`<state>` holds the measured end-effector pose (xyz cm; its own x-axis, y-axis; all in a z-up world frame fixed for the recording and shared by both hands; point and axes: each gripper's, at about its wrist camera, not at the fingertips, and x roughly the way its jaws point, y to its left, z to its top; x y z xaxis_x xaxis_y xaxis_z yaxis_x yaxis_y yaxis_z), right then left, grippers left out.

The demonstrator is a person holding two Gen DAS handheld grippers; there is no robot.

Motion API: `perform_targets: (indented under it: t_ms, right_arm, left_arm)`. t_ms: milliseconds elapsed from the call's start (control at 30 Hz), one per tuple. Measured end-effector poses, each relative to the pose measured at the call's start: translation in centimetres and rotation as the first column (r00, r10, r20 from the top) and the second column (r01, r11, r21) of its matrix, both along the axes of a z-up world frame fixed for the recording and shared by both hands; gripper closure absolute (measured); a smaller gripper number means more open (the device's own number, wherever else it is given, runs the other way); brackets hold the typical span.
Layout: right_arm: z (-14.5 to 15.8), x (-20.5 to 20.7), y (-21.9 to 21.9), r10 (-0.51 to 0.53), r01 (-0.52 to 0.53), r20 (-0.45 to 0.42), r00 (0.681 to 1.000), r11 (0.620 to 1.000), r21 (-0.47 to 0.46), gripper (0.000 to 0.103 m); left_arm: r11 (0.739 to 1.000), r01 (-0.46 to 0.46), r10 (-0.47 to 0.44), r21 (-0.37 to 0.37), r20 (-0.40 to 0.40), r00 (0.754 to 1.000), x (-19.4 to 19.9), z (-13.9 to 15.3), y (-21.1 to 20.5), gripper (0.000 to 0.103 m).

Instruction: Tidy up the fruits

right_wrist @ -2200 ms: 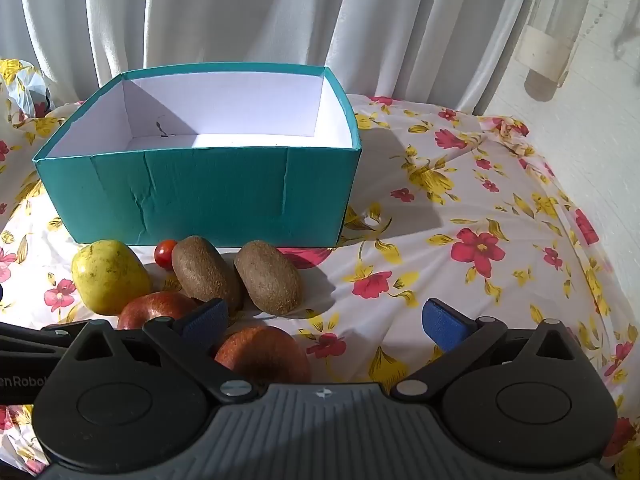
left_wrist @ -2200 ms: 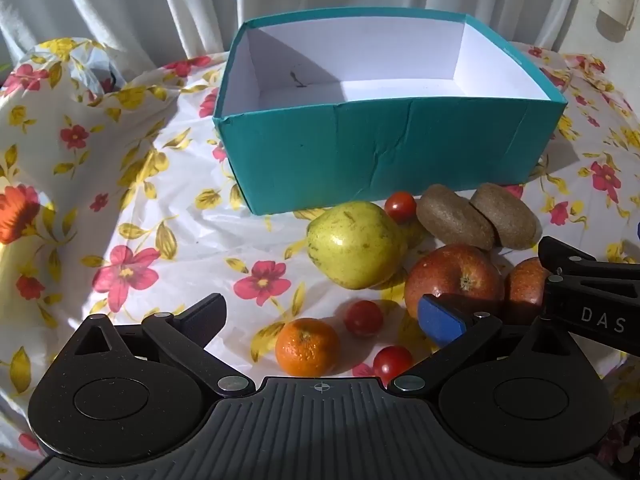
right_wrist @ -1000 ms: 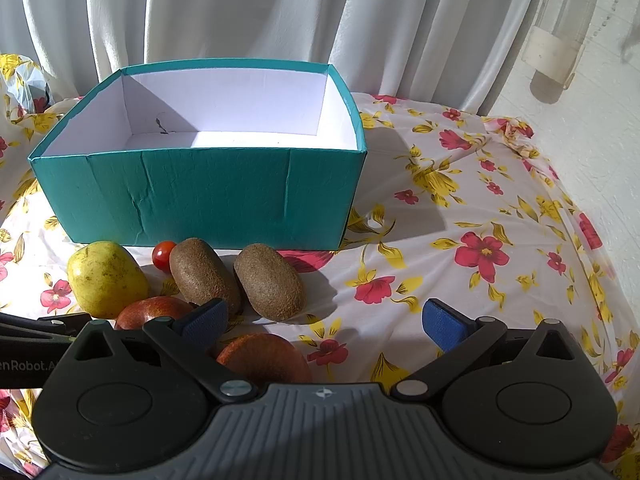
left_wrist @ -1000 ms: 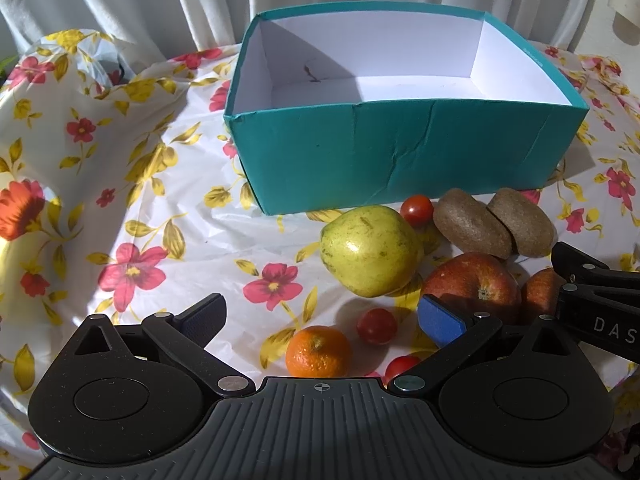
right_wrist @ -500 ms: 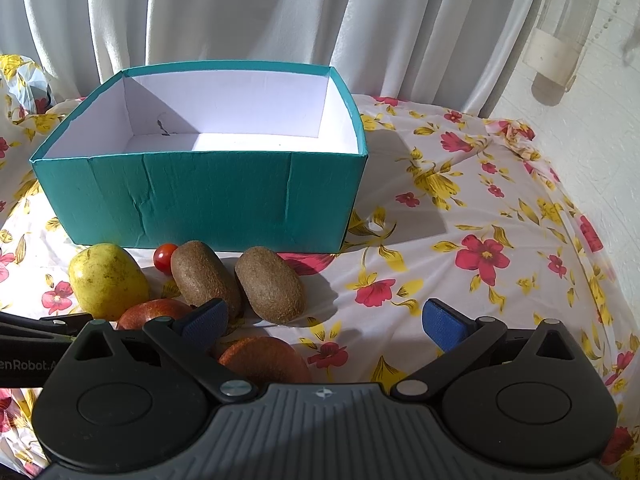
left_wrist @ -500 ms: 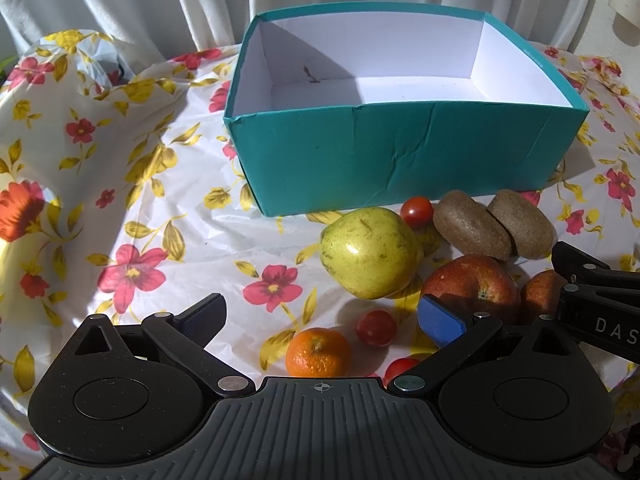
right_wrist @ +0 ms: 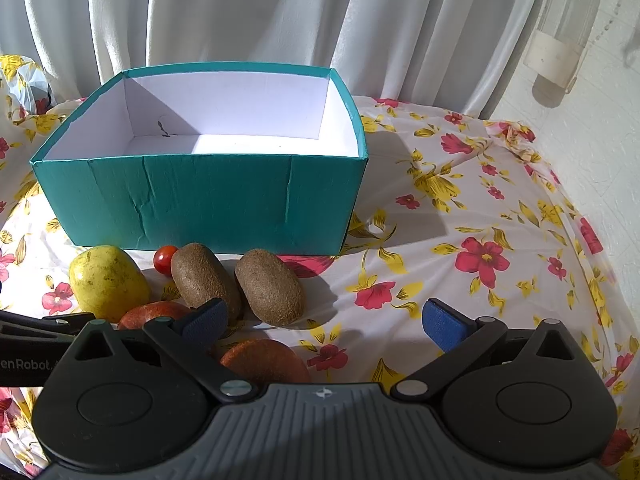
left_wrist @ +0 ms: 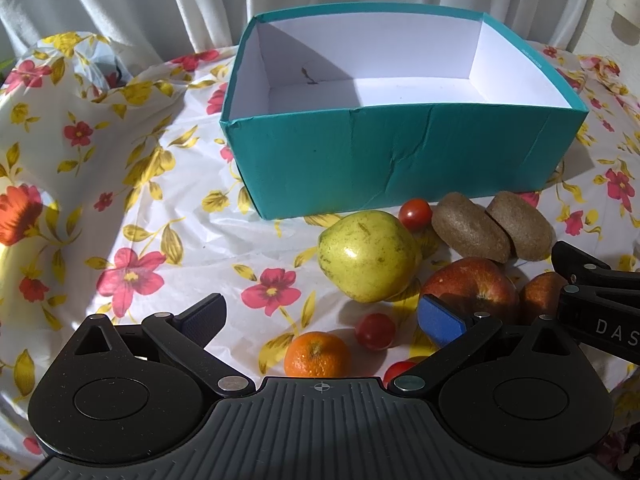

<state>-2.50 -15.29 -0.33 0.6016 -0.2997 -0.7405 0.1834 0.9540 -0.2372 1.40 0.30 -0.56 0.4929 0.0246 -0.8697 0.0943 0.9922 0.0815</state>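
A floral tablecloth [left_wrist: 132, 208] is covering the table before white curtains [right_wrist: 248, 12]; fruits are lying below the teal box [left_wrist: 400, 164] at centre. The left gripper [left_wrist: 320, 318] and right gripper [right_wrist: 324, 318] are hovering wide apart, holding nothing

Home: floral tablecloth [right_wrist: 472, 216], curtains [right_wrist: 240, 12]
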Motion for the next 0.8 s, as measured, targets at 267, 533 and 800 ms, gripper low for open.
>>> perform_targets:
  t_ms: [267, 533, 800]
  right_arm:
    - [0.05, -0.06, -0.12, 0.000, 0.000, 0.003, 1.000, 1.000, 0.002, 0.000]
    - [0.08, -0.16, -0.16, -0.002, 0.002, 0.004, 1.000, 1.000, 0.004, 0.000]
    - [0.28, -0.71, -0.36, -0.004, 0.004, 0.016, 1.000, 1.000, 0.012, 0.000]
  left_arm:
    - [1.000, -0.003, 0.003, -0.001, 0.002, 1.000, 0.06, 0.02, -0.01, 0.000]
    - [1.000, -0.006, 0.006, -0.002, 0.006, 1.000, 0.02, 0.11, -0.02, 0.000]
    - [1.000, 0.001, 0.000, -0.004, 0.026, 1.000, -0.30, 0.43, 0.02, 0.000]
